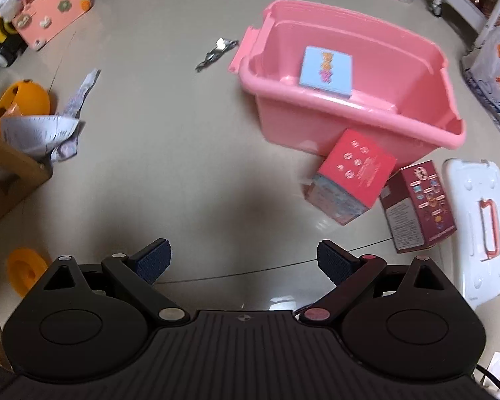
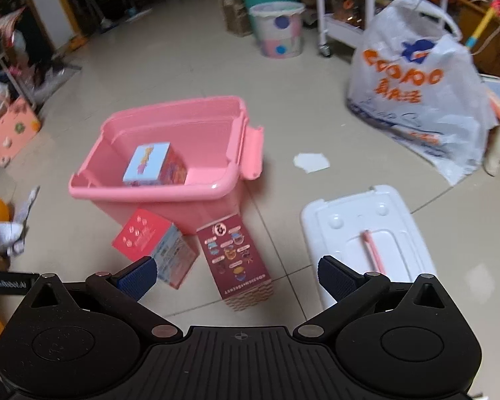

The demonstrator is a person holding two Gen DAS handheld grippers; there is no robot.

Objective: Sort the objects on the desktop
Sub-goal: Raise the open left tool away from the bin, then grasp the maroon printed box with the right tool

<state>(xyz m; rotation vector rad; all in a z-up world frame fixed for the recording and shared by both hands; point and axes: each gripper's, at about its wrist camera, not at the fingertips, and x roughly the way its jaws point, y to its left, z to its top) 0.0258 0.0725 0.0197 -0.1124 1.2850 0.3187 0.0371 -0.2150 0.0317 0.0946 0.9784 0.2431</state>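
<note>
Both grippers are seen held above the floor with the fingers spread wide and nothing caught between them: the left gripper [image 1: 243, 263] and the right gripper [image 2: 236, 275] alike. Ahead of the left fingers, and off to their right, the pink bin [image 1: 400, 133] is found open, with one light-blue-topped box [image 1: 326, 70] already lying inside it. Just outside the bin's near wall, two boxes are left on the tiles: the red box [image 2: 143, 236], tipped on a corner just beyond the right gripper's left finger, and the maroon box [image 2: 236, 256], lying flat ahead between the right fingers. The white lid [image 2: 366, 233] is seen beyond the right finger, apart from the bin. Risks are judged as follows: the red box, being tilted, could be pinched across a corner and twisted out of the pads; the maroon box, lying close against the bin wall, could be shoved under the rim instead of gripped; with both boxes nearly touching, one could be knocked aside while the other is taken; glossy cardboard may slip if squeezed lightly
</note>
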